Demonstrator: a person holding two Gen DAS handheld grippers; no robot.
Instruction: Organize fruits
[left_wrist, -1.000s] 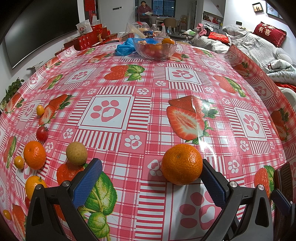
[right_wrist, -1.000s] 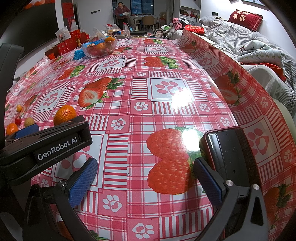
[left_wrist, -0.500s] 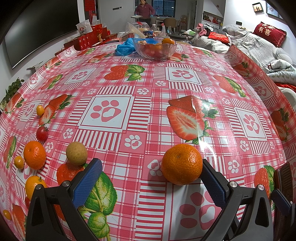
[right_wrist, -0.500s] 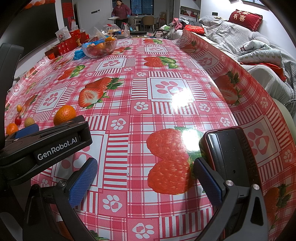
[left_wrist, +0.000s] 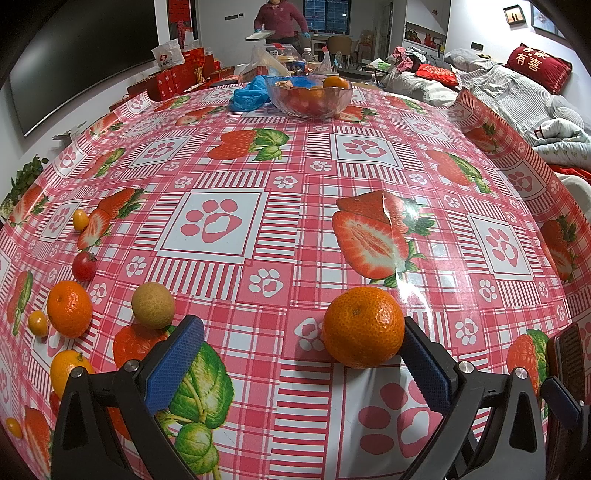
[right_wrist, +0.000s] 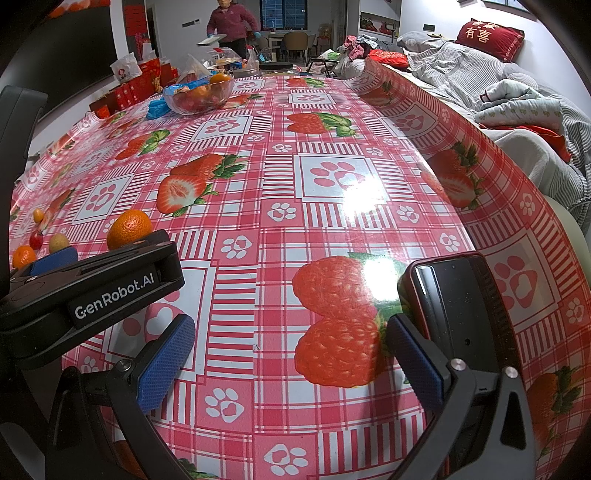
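Note:
A large mandarin sits on the strawberry-print tablecloth, just inside the right finger of my open left gripper; whether the pad touches it is unclear. Loose fruit lies to the left: a brown round fruit, a mandarin, a cherry tomato and small kumquats. A glass bowl with fruit stands at the table's far end. My right gripper is open over bare cloth, holding nothing. The right wrist view shows the left gripper's body with the large mandarin beyond it.
A black phone in a red case lies by the right gripper's right finger. A blue bag lies beside the bowl. Red boxes stand beyond the far left edge. A person stands in the background. Bedding is heaped at the right.
Neither gripper nor any fruit has moved. The person in the background has come closer to the table.

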